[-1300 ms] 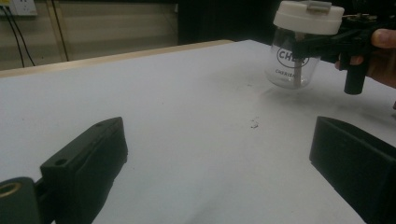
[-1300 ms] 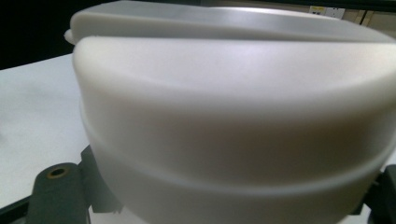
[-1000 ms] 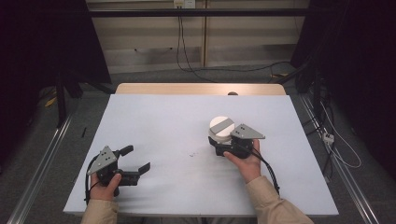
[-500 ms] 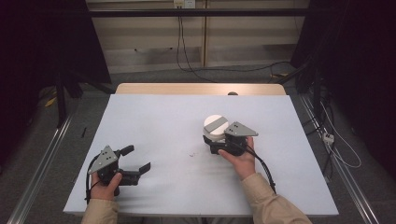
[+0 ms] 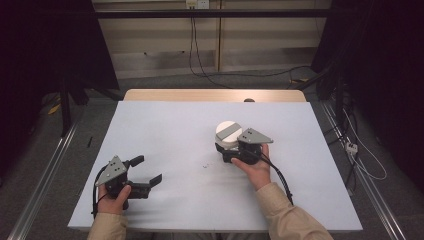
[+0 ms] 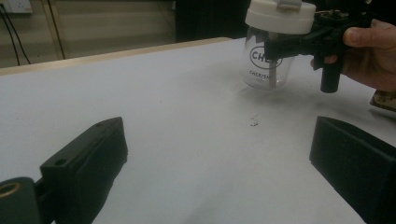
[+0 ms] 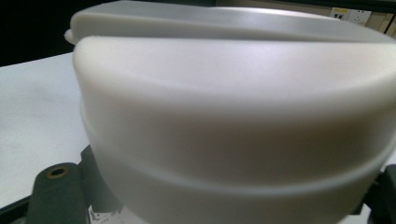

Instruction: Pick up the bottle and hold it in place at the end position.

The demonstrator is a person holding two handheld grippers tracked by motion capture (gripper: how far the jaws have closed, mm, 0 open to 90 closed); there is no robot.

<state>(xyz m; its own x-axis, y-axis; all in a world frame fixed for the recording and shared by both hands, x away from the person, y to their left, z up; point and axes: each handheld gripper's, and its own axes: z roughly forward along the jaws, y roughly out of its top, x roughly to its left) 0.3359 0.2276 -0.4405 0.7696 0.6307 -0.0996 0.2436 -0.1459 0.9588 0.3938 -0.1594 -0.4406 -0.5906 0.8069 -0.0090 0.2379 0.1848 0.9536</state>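
A: High view first. Where is the right gripper (image 5: 231,148)?
B: At the middle right of the white table (image 5: 165,130), clamped on the jar (image 5: 228,135), hand behind it.
A: What is the jar like?
B: Round, see-through, smooth white lid (image 6: 280,15). It stands upright.
A: And the left gripper (image 5: 146,171)?
B: Near the front left edge, jaws wide apart, holding nothing.

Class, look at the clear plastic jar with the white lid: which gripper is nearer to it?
Right. The right gripper has its jaws around the clear plastic jar with the white lid. The left gripper sits open near the table's front left, well apart from it.
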